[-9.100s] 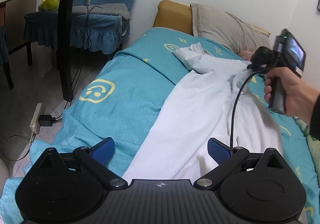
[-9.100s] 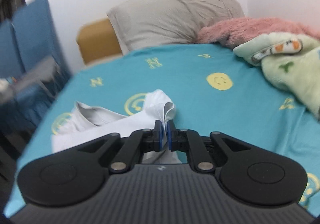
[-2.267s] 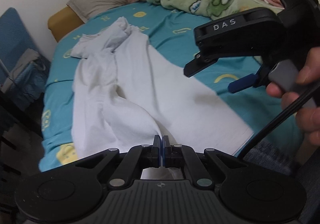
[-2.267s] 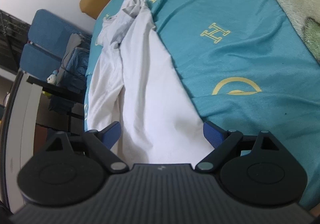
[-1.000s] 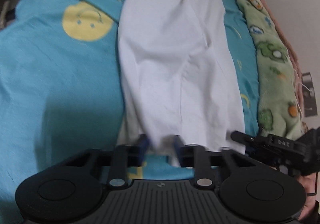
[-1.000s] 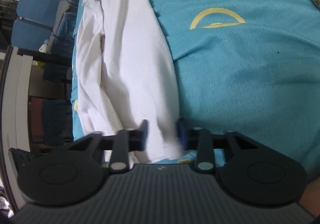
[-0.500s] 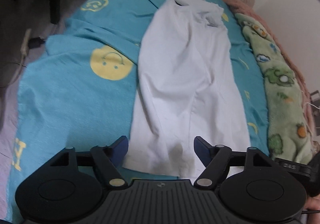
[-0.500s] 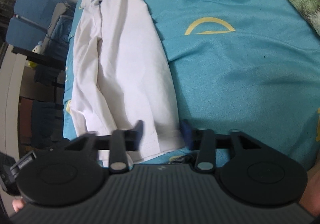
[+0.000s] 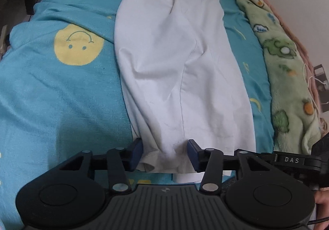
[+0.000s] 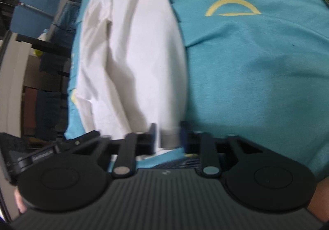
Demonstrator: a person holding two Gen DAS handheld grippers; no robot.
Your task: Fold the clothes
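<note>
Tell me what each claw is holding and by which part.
Nothing is gripped yet. Both claws are closing on the near hem of the white shirt: the left claw around its left corner, the right claw around its right corner, pads not yet pressing.

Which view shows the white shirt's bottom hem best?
The left wrist view: the white shirt lies sharp, its hem between the closing left gripper. The right wrist view blurs it, showing one hem corner inside the closing right gripper.
</note>
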